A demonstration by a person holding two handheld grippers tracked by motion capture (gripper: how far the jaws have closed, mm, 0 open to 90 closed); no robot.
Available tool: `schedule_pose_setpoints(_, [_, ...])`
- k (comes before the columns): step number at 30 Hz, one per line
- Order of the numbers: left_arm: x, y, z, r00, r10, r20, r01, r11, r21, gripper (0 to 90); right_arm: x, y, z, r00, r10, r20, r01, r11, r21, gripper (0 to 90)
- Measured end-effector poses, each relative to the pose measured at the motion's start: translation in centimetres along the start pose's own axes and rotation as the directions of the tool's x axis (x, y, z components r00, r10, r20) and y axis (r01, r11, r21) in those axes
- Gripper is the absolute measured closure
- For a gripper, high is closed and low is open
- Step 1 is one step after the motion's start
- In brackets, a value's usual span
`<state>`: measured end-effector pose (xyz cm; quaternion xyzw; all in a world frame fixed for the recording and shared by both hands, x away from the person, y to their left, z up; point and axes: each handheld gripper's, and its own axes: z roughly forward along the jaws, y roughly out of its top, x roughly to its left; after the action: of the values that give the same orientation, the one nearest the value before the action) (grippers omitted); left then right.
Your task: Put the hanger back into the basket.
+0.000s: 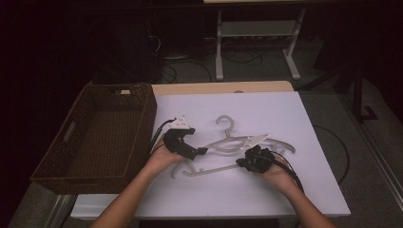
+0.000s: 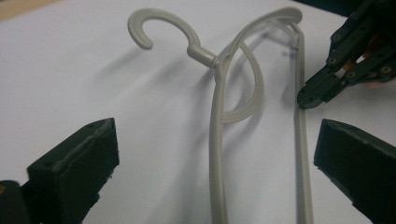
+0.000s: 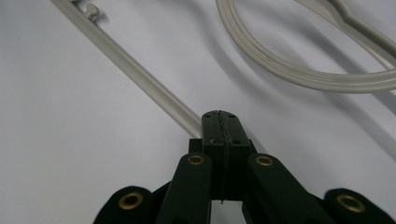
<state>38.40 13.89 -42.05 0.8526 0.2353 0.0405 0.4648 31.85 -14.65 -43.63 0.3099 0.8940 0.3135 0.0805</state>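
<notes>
Left gripper (image 1: 202, 151): matte black body, grey 3-cornered plate on top with small dark marks, black cable trailing off. Jaws are thick black blocks with small holes in the faces. Right gripper (image 3: 219, 122): black linkage arms, 4 brass-coloured rivets, black cable. Forearms bare, no sleeves.

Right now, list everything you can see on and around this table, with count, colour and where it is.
hanger: one or more, pale grey, lying mid-table; count unclear where the bars overlap
basket: one, dark brown wicker, at the table's left edge
sheet: one, white, covering the table
table: one, light wood, edge showing beyond the sheet
frame: one, white metal, on the floor behind
left gripper: black, fingers open astride the hanger's bars
right gripper: black, fingers shut on the hanger's lower bar
</notes>
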Motion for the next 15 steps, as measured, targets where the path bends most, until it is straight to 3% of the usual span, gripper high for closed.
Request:
schedule_pose_setpoints(2, [0.1,0.1,0.3,1.0,0.005,0.0,-0.005,0.9999,0.01,13.2,0.0,0.0,0.0,1.0,0.0,0.001,0.0,1.0,0.0,90.0])
schedule_pose_setpoints(4, [0.4,0.1,0.8,1.0,0.005,0.007,-0.005,0.9994,0.036,15.5,0.0,0.0,0.0,1.0,0.001,0.0,-0.001,1.0,0.0,90.0])
schedule_pose_setpoints(7, [1.1,0.0,1.7,0.9985,-0.008,0.054,0.005,0.9976,0.069,23.6,0.0,0.0,0.0,1.0,0.002,-0.001,-0.002,1.0,0.0,90.0])
schedule_pose_setpoints(15, [1.2,-0.1,3.1,0.9953,-0.003,0.097,-0.01,0.9904,0.138,44.4,0.0,0.0,0.0,1.0,0.003,-0.002,-0.003,1.0,0.001,90.0])
